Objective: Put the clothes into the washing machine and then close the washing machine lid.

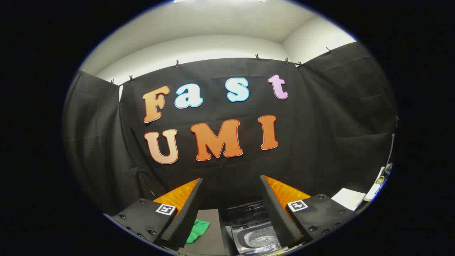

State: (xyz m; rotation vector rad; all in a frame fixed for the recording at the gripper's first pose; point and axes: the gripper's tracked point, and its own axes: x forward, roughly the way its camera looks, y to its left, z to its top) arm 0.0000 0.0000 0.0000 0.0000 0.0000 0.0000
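My gripper (231, 183) is held high and open, with nothing between its two black fingers (186, 209) backed in orange. Far below, between the fingers, stands a small washing machine (254, 234) with its lid raised and its metal drum showing. It lies close to the right finger. A green piece of clothing (198, 230) lies on a grey surface (209, 231) to the left of the machine, partly hidden behind the left finger.
The black cloth wall rises straight ahead, beyond the fingers. A white sheet or box (350, 198) lies off to the right of the right finger, with a cable and small items (385, 170) past it.
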